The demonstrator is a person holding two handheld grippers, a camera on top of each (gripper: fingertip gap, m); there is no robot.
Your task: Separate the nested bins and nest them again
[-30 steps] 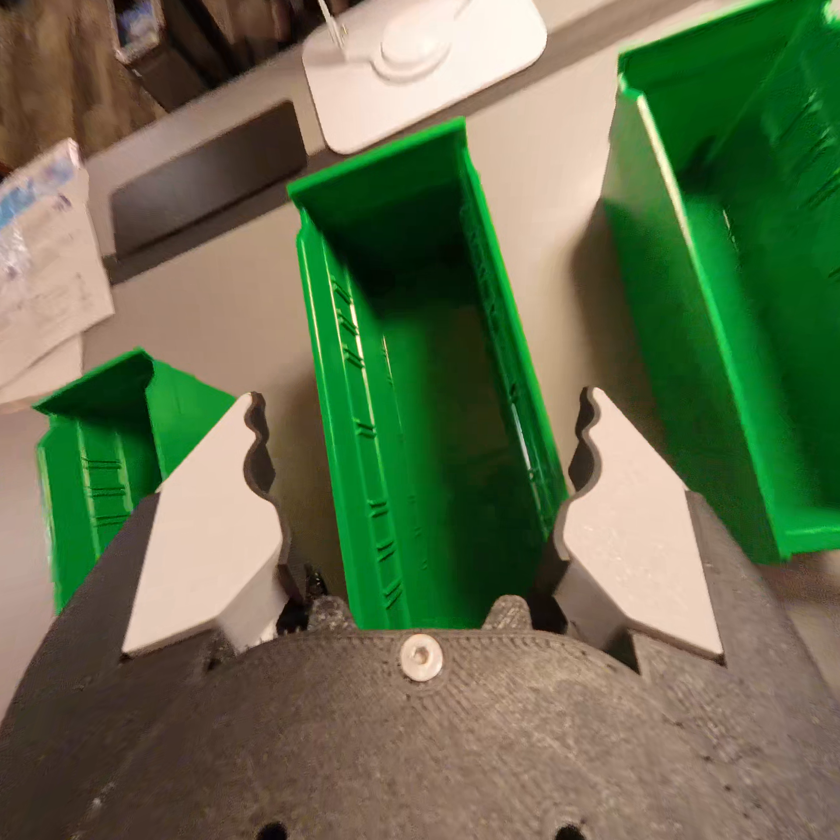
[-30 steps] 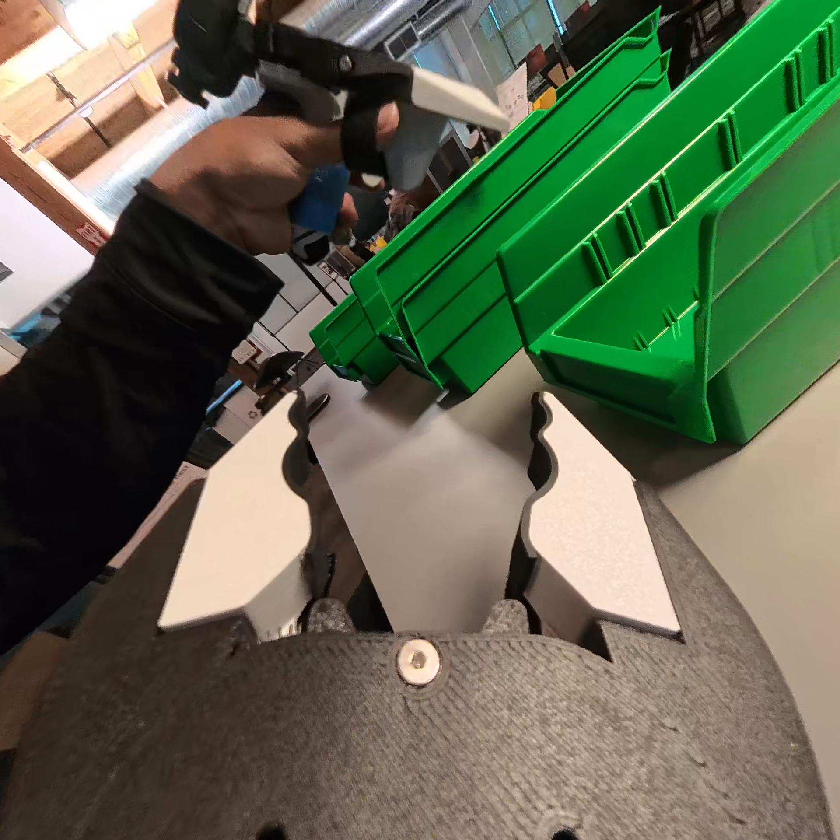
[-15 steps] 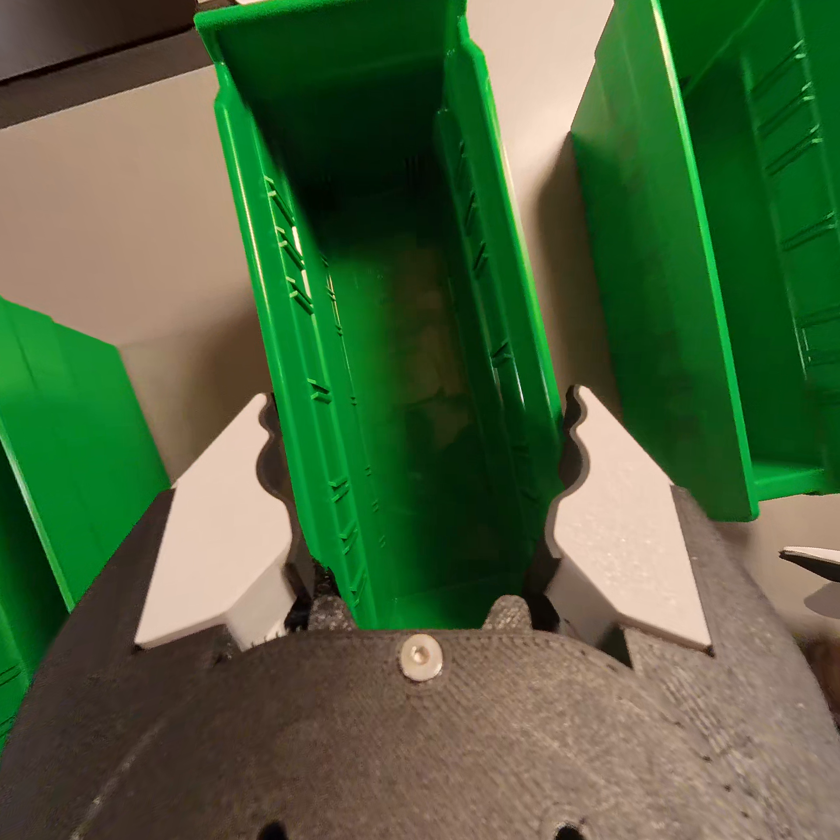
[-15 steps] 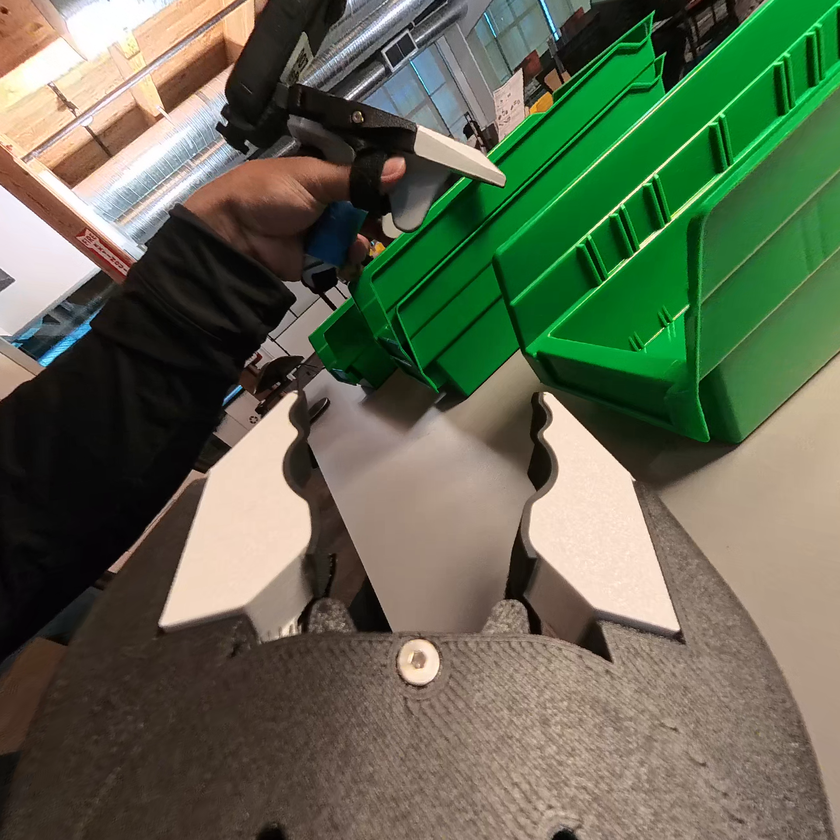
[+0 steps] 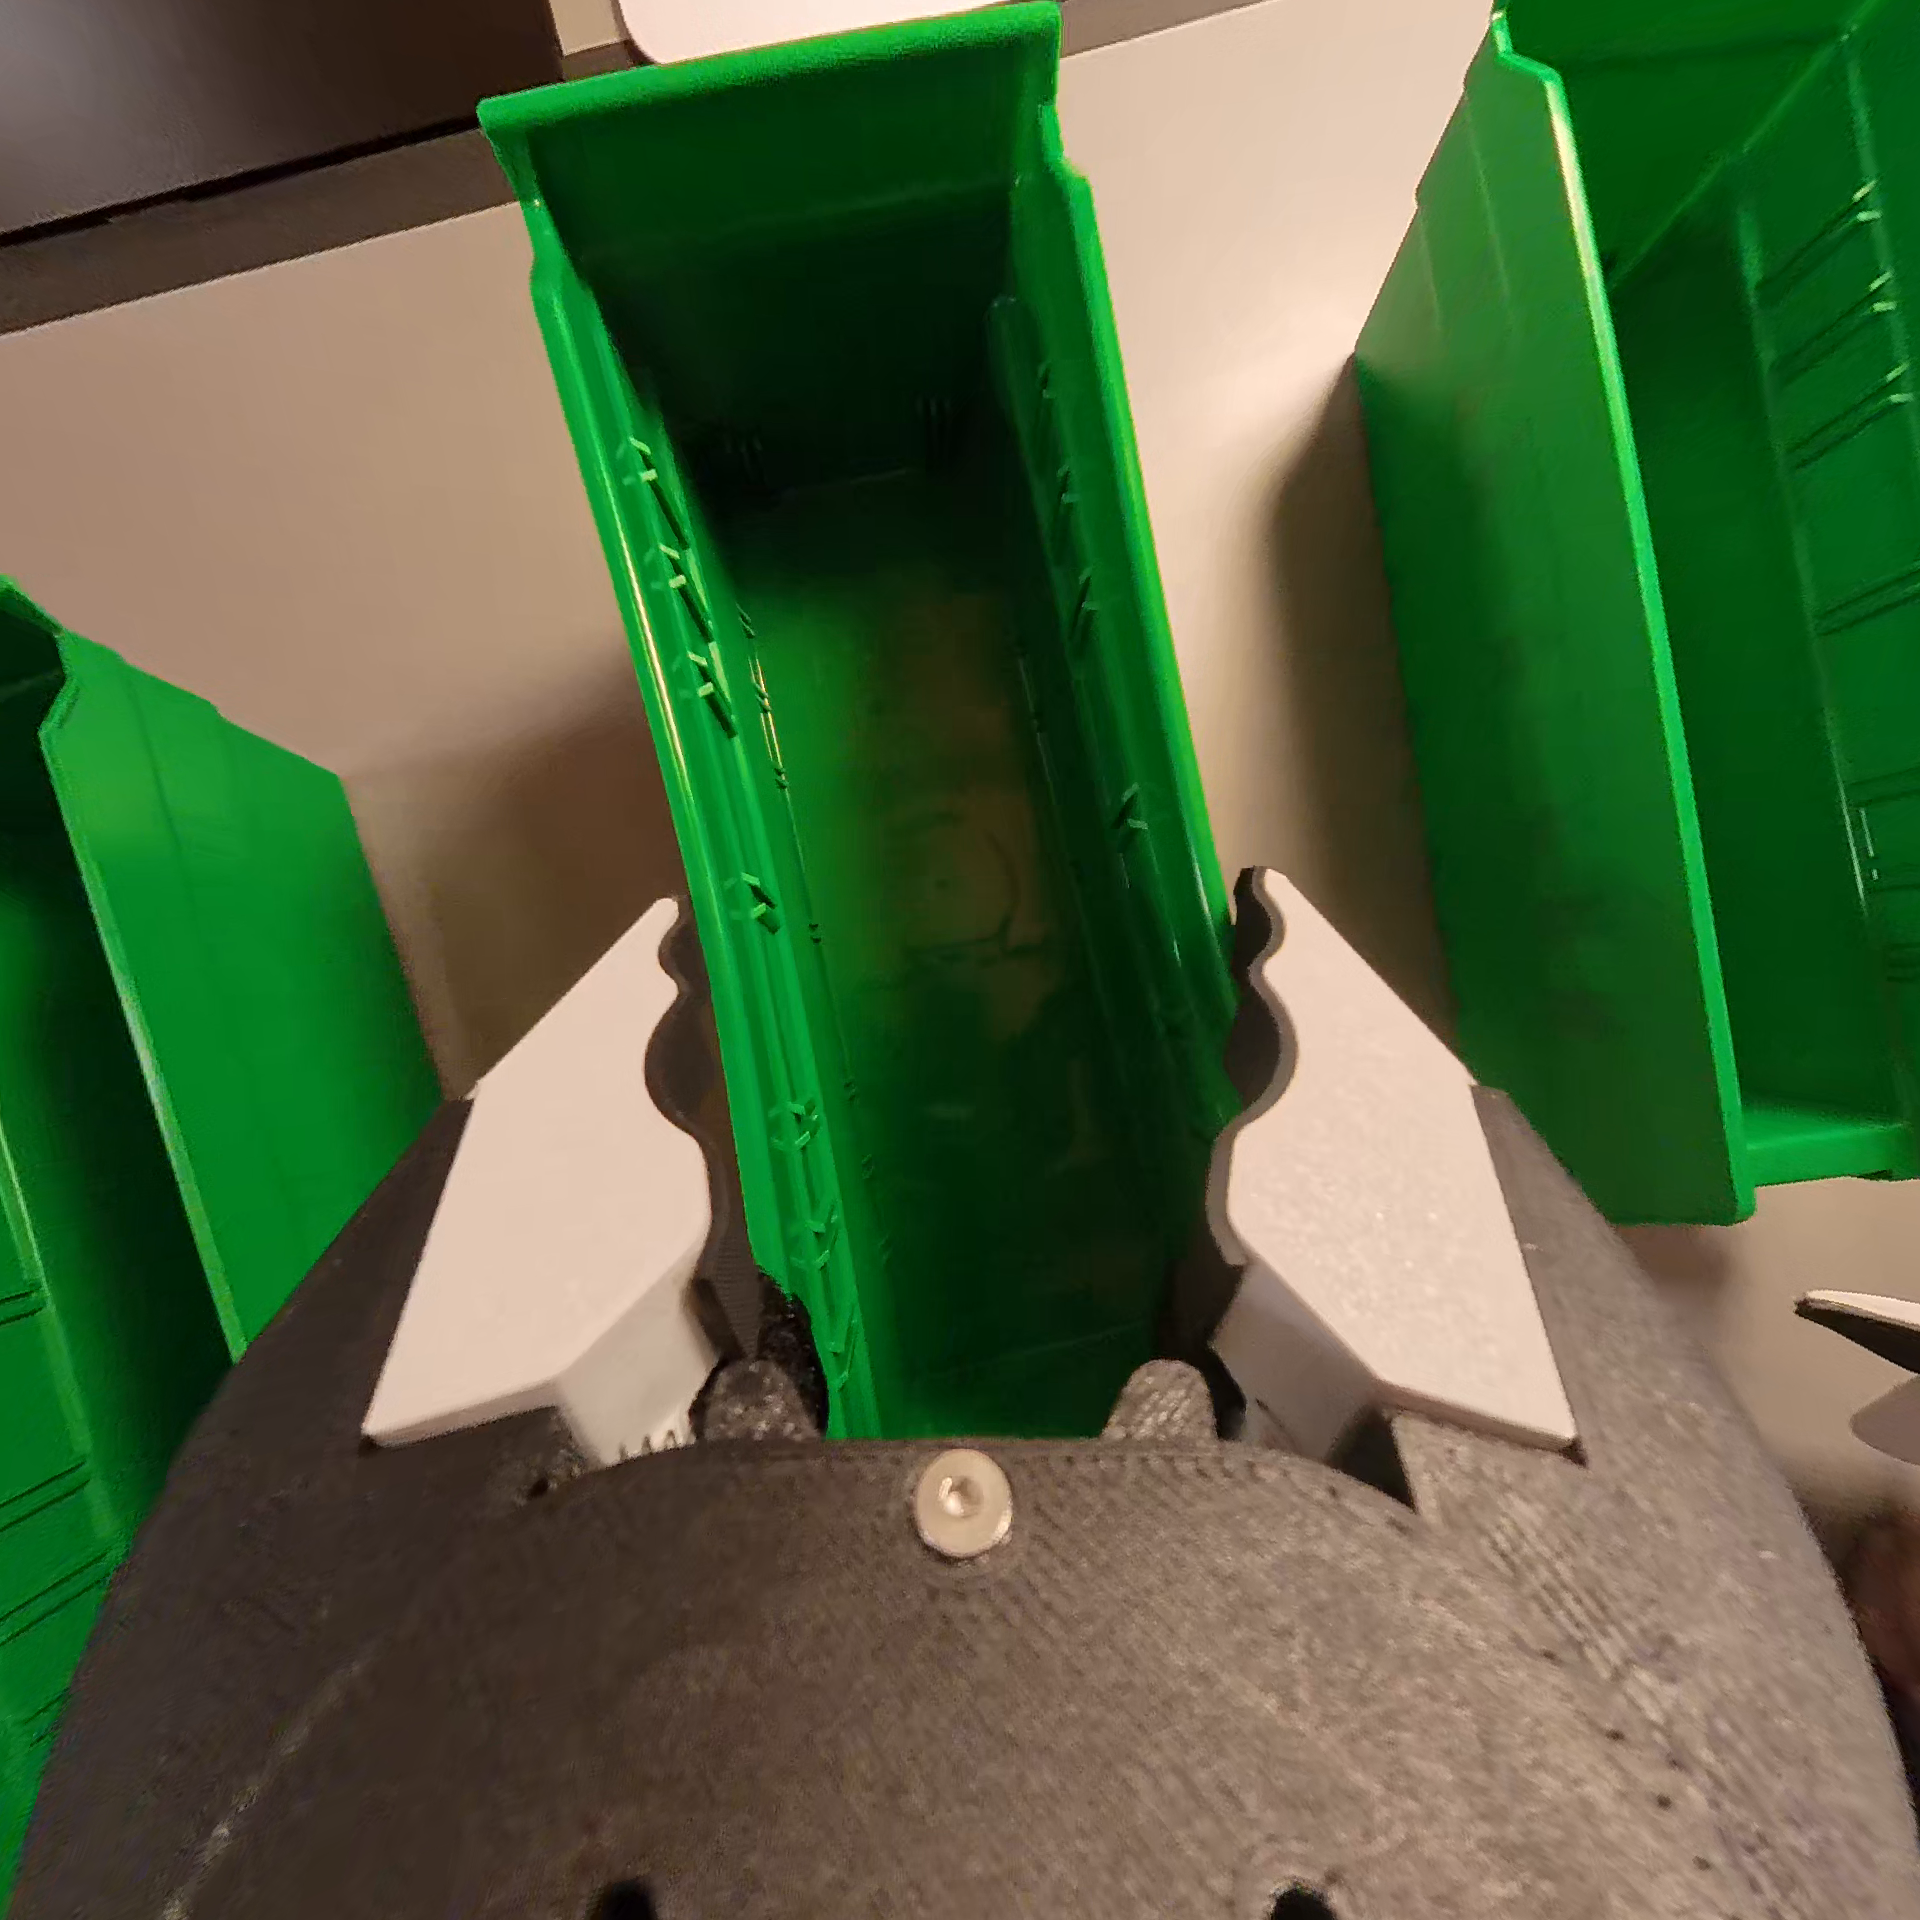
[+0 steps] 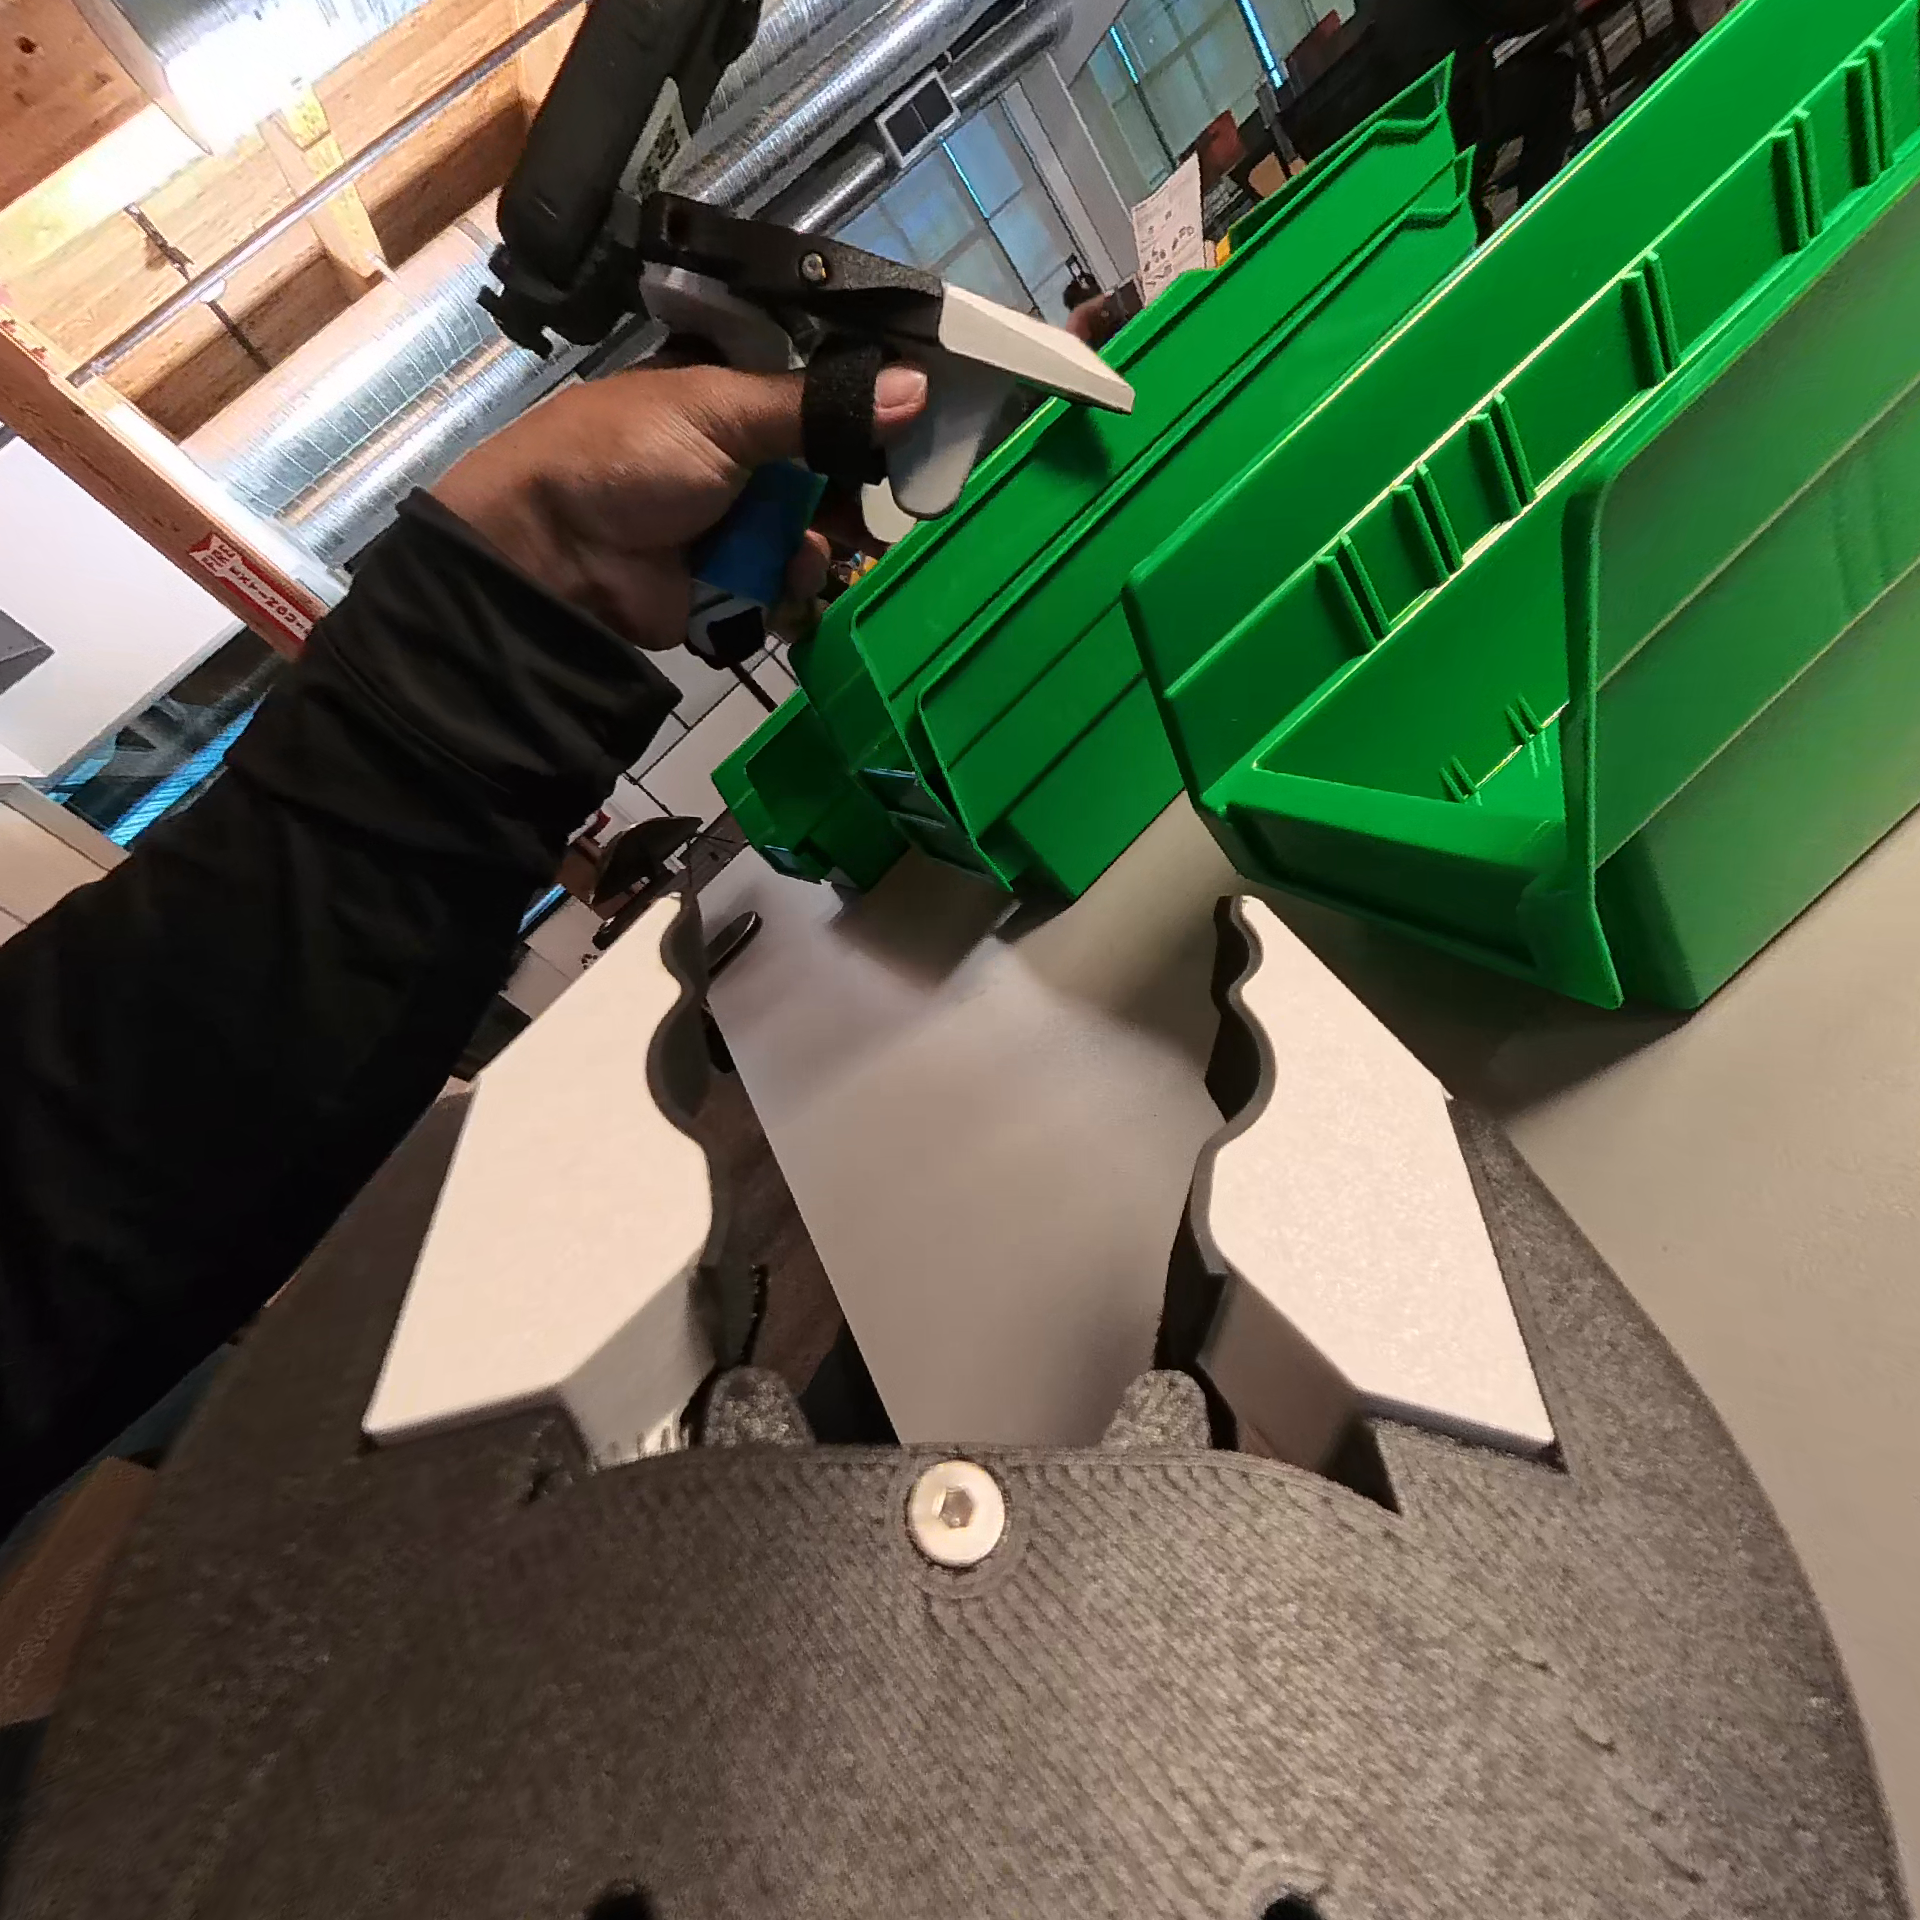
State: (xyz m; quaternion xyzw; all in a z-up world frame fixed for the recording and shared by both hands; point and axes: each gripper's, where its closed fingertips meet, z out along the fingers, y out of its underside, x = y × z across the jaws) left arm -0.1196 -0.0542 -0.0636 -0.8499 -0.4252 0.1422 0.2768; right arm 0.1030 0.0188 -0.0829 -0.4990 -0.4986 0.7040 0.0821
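Middle bin (image 5: 894, 727): green, narrow, open side up, running from top centre of the left wrist view down to the gripper body; in the right wrist view it is sitting mid-frame, centre right.
Left gripper (image 5: 956, 1018): its jaws are straddling the near end of the middle bin. The right fingertip (image 5: 1262, 966) is touching the bin's outer wall; the left fingertip (image 5: 675, 997) is lying just beside the other wall, and contact there cannot be told.
Left bin (image 5: 208, 987): green, standing at the left edge of the frame, apart from the middle bin.
Right bin (image 5: 1621, 623): green, wider, filling the upper right of the frame, apart from the middle bin; in the right wrist view it is taking up the right side.
Table (image 5: 260, 468): grey, carrying all three bins.
Right gripper (image 6: 956, 1018): jaws standing wide apart, nothing between them but bare table, hanging near the table's front corner, short of the bins.
Hand (image 6: 623, 488): in the upper left of the right wrist view, gripping the left gripper's handle above the bins.
Sleeve (image 6: 260, 883): black, running down the left side of that frame.
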